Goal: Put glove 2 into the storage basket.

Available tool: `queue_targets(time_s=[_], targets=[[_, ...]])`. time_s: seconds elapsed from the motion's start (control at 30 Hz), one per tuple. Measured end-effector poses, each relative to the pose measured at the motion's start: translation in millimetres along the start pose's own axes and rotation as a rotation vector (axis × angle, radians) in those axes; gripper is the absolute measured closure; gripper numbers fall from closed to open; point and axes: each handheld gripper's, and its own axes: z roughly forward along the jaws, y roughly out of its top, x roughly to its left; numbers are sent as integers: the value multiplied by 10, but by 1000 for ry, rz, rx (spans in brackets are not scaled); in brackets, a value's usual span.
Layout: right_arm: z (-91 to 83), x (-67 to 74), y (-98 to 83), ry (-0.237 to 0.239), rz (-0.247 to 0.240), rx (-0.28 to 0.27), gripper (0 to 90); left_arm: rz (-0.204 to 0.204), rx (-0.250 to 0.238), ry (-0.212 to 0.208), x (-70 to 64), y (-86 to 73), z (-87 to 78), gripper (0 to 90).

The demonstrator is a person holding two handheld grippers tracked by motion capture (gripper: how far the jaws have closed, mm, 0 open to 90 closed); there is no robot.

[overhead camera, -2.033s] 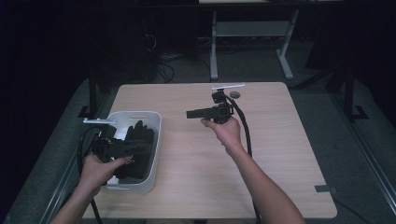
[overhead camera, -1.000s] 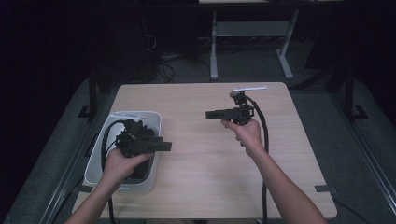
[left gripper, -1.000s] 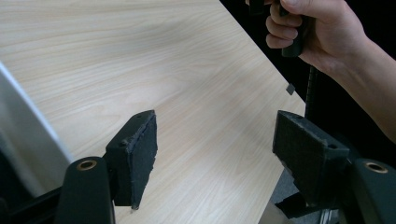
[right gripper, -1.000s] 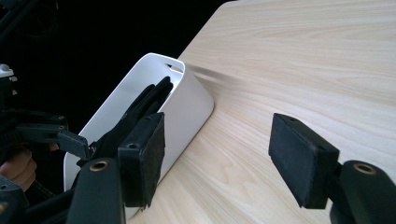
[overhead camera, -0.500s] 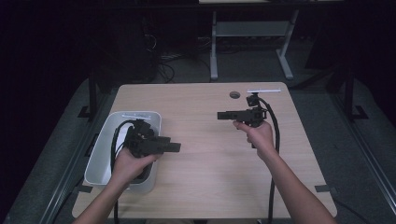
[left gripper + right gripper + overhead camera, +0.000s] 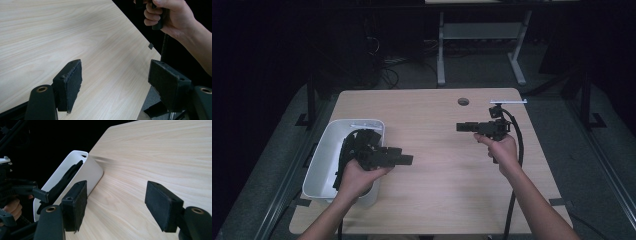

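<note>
A white bin [image 6: 323,156] with black items [image 6: 357,141] in it stands at the table's left edge. My left gripper [image 6: 406,160] is held just right of the bin and points right over the wood. Its jaws stand open with nothing between them [image 6: 117,83]. My right gripper [image 6: 460,127] hovers over the right half of the table and points left, open and holding nothing [image 6: 116,202]. In the right gripper view the bin [image 6: 87,171] and its black items [image 6: 66,178] lie ahead, with the left gripper [image 6: 37,193] at the far left.
The light wooden table [image 6: 437,200] has a round cable hole [image 6: 463,101] near its far edge. In the left gripper view the other hand [image 6: 172,17] is at the top right beyond the table's edge. Dark floor and a desk frame [image 6: 482,35] lie behind.
The left gripper has come out from over the bin and moved right. The right hand has drifted right and slightly nearer. Both stay open.
</note>
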Motion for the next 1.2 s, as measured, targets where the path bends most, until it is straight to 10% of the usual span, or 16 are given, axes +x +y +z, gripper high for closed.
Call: queue_targets(time_s=[1.2], targets=[[-453,-287,-393,-36,39,-8,312,56,23,-33,-212,-84,365,251]])
